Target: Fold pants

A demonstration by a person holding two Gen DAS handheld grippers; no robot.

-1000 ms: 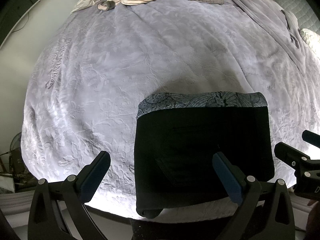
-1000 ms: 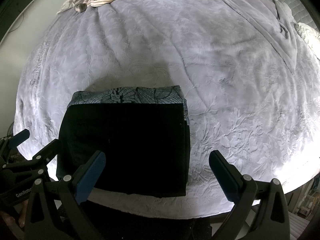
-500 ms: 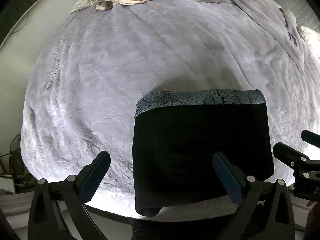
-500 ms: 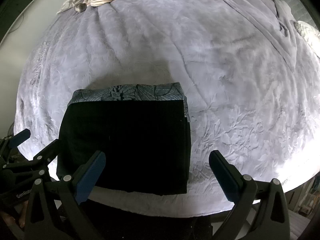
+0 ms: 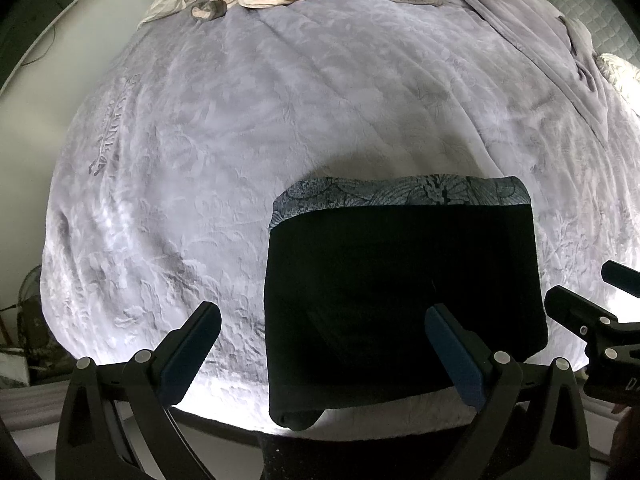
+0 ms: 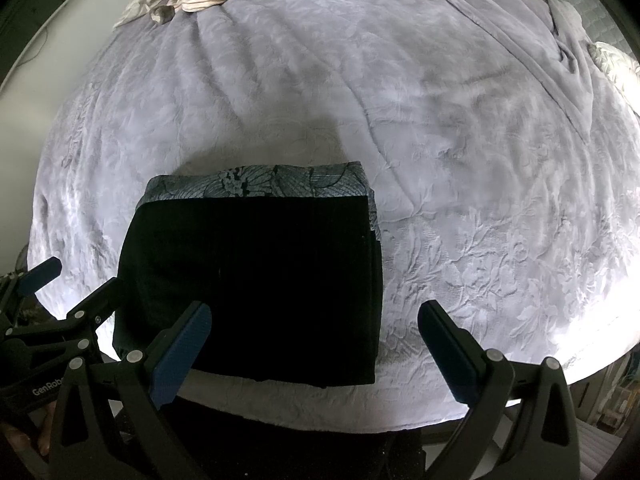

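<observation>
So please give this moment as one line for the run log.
pants: folded, flat on bed | left tongs: open, empty | right tongs: open, empty | contact: none

Black pants folded flat w/ patterned band, near bed edge.

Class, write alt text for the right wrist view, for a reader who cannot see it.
Folded black pants with a grey patterned band along the far edge lie flat on a lilac bedspread near its front edge. The right gripper hovers in front, jaws open and empty; the left gripper, also open, is at the left.
</observation>
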